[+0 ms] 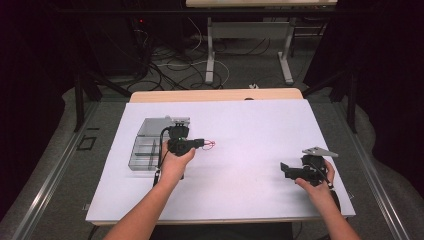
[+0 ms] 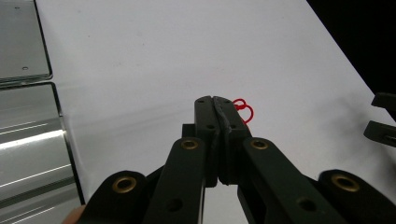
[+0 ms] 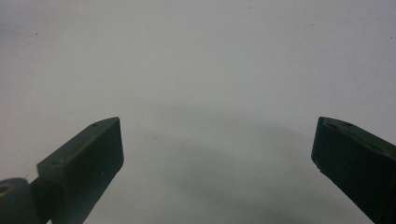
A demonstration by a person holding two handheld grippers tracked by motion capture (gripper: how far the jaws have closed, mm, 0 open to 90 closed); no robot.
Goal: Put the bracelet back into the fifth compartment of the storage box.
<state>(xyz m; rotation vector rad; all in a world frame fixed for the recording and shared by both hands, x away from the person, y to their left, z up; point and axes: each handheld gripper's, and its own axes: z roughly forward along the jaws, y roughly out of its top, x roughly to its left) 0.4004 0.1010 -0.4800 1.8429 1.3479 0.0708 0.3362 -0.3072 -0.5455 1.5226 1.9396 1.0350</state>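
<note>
I have the left gripper (image 2: 215, 100) clamped on a small red wire clip (image 2: 243, 110), its jaws pressed flat together with the red loops poking out just past the tips on one side. In the high view the clip (image 1: 210, 144) sits above the white table sheet (image 1: 250, 125), just to the right of the clear compartment box (image 1: 145, 150), whose lid lies open at the far end. The right gripper (image 1: 286, 171) rests well apart on the right side of the sheet, its jaws spread wide and holding nothing; its own camera looks down on bare white surface. I judge the step in hand to be carrying the clip between box and sheet, though which way I cannot tell. To do it well I would keep the squeeze steady, since the hold is only on the very edge of so thin a thing, and move slowly and level. I would bring the tips low over the chosen spot before easing the jaws apart, so the clip drops flat rather than springing away.
</note>
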